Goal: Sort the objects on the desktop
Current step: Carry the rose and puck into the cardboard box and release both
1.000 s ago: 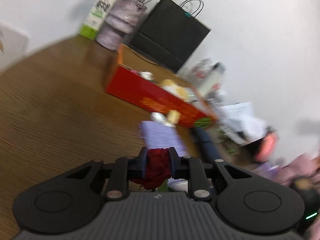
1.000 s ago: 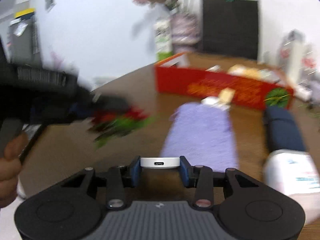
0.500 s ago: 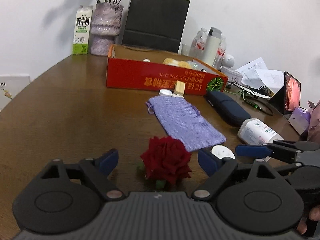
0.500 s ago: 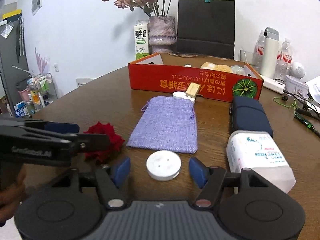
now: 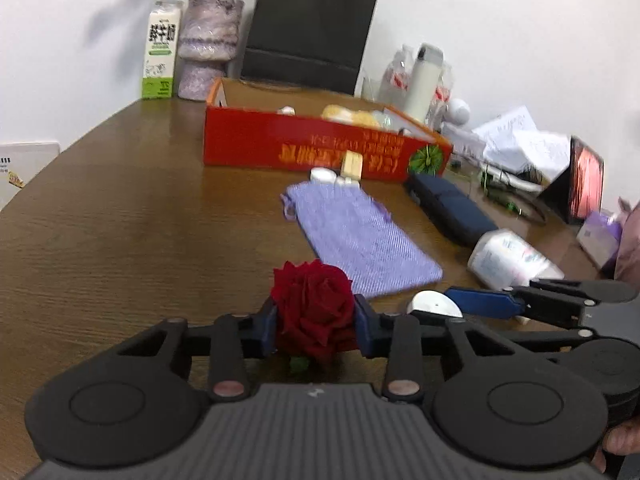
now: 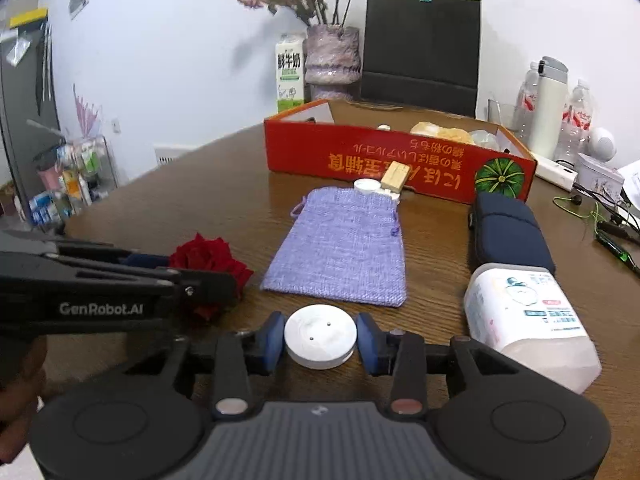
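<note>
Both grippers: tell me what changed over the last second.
Half a second ago both stood wide open around their things. Now the left gripper is closing on the red rose and the right gripper on the white disc, both things on the table. The purple pouch, red box and white bottle stayed put.

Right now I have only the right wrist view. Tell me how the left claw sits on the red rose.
Observer: The left claw is closing with the red rose between its blue pads; both pads touch the petals.
Operator: Report what's under the bloom.
Observer: A bit of green pokes out below it, over the table.
Operator: Check the table's far right.
Observer: A small lit screen leans there.
</note>
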`<action>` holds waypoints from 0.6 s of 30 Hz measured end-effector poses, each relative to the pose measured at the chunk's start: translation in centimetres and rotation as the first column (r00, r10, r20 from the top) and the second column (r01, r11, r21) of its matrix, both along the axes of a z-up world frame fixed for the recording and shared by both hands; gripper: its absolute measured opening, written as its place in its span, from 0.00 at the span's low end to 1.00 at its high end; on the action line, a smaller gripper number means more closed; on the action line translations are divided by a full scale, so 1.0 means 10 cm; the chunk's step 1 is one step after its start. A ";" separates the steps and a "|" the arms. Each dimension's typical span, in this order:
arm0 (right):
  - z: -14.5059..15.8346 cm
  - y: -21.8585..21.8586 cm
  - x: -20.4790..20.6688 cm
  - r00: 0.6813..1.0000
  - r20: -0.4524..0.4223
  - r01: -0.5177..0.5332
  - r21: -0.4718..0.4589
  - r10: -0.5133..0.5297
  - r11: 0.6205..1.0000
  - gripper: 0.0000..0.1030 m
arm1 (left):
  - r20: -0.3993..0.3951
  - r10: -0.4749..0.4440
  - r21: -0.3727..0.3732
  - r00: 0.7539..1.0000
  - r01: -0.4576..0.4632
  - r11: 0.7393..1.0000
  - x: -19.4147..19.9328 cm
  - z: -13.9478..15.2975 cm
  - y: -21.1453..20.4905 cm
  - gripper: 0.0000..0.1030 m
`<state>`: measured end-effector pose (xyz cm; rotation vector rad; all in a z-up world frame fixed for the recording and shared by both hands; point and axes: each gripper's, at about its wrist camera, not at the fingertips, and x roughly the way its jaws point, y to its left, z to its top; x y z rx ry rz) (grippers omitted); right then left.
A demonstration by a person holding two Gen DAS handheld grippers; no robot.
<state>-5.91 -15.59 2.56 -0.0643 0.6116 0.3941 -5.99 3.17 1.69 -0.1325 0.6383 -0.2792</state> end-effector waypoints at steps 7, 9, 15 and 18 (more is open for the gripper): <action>0.67 -0.52 0.64 0.994 0.082 0.064 0.101 -0.072 0.993 0.37 | 0.091 0.004 -0.069 0.996 0.003 0.998 0.59 0.54 0.02 0.37; 0.89 -0.63 1.07 0.989 0.082 0.118 0.071 -0.124 0.990 0.37 | 0.092 0.010 -0.073 0.996 -0.003 0.997 1.00 0.72 -0.02 0.37; 0.97 -0.63 2.69 0.974 -0.097 0.195 -0.103 -0.205 0.975 0.37 | -0.073 0.024 -0.058 0.997 -0.029 0.998 2.59 0.90 -0.26 0.40; 0.71 -0.56 3.31 0.947 -0.211 0.202 -0.200 -0.243 0.959 0.37 | -0.238 0.047 -0.003 0.970 -0.049 0.999 3.23 0.64 -0.44 0.39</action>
